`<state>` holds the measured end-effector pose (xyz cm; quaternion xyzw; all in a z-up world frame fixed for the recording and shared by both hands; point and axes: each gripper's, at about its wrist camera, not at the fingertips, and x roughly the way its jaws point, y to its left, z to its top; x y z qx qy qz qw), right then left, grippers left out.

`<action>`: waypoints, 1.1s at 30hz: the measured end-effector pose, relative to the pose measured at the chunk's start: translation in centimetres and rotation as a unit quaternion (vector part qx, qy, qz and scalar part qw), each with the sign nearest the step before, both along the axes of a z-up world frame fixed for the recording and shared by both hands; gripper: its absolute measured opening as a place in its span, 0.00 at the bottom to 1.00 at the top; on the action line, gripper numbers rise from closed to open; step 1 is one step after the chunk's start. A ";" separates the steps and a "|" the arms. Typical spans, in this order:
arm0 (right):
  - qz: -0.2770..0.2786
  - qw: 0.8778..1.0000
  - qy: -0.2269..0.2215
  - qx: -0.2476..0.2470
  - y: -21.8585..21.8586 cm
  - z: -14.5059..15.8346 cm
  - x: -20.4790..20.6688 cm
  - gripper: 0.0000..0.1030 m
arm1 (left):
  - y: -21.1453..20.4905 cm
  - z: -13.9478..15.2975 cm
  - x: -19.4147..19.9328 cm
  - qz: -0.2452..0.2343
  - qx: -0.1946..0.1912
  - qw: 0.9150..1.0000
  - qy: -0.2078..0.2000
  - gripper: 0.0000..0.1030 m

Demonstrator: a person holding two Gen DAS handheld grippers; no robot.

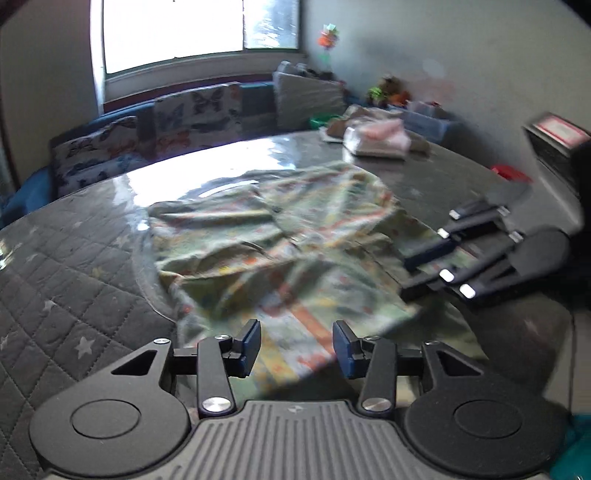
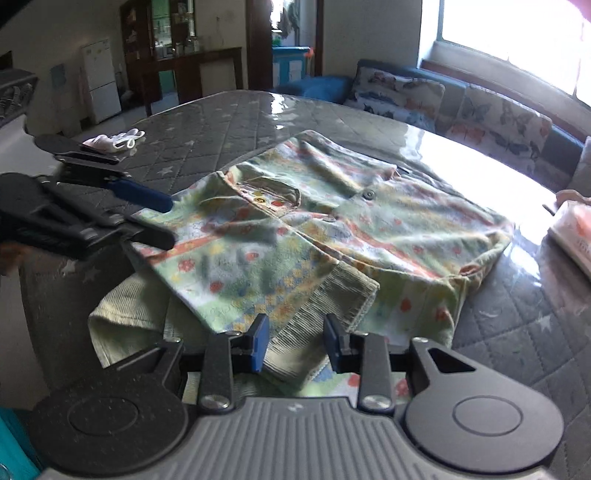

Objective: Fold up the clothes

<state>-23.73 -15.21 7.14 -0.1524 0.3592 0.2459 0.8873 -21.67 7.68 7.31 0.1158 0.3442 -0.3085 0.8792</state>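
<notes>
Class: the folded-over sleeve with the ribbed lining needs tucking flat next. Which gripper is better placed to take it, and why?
Probably the right gripper: its open jaws already straddle the sleeve. The left gripper, also open, hovers over the shirt hem, away from it.

Glossy quilted table (image 2: 229,122) with star pattern, butterfly-print cushions (image 2: 502,122) on a blue sofa (image 1: 22,192) under a bright window (image 1: 173,29), white fridge (image 2: 100,79), dark wooden cabinet (image 2: 184,62), small white cloth (image 2: 114,142)

table (image 2: 229,122): quilted star cover, glossy | on it: patterned shirt (image 2: 332,229), white cloth (image 2: 114,142), packet (image 1: 376,138)
</notes>
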 end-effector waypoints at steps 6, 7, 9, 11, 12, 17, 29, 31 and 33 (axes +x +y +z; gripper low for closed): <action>0.025 0.999 -0.020 -0.041 -0.1 0.0 -2.3 0.36 | -0.8 0.5 -2.5 -0.006 0.001 0.999 0.053 0.70; 0.029 0.998 -0.023 -0.048 -0.2 0.0 -2.7 0.41 | -0.9 0.6 -2.8 -0.005 0.000 0.998 0.063 0.70; 0.038 0.997 -0.029 -0.062 -0.2 0.0 -3.4 0.47 | -1.1 -0.2 -2.6 0.008 -0.019 0.994 0.103 0.69; 0.046 0.995 -0.036 -0.075 -0.2 0.0 -4.2 0.48 | -1.5 -0.7 -2.3 0.014 -0.031 0.991 0.128 0.67; 0.050 0.995 -0.039 -0.082 -0.3 0.0 -4.5 0.49 | -1.7 -1.0 -2.2 0.016 -0.032 0.990 0.136 0.63; 0.079 0.988 -0.058 -0.122 -0.5 -0.2 -7.0 0.54 | -1.5 0.1 -1.2 0.017 -0.055 0.989 0.136 0.22; 0.118 0.983 -0.096 -0.102 0.9 -0.1 -4.6 0.57 | -1.0 2.8 2.3 0.017 -0.119 0.984 0.129 0.12; 0.117 0.984 -0.098 -0.090 1.3 0.0 -3.9 0.44 | -0.8 3.0 2.9 0.016 -0.131 0.983 0.130 0.12; 0.115 0.985 -0.099 -0.077 1.7 0.0 -3.2 0.27 | -0.6 3.1 3.6 0.015 -0.143 0.981 0.132 0.13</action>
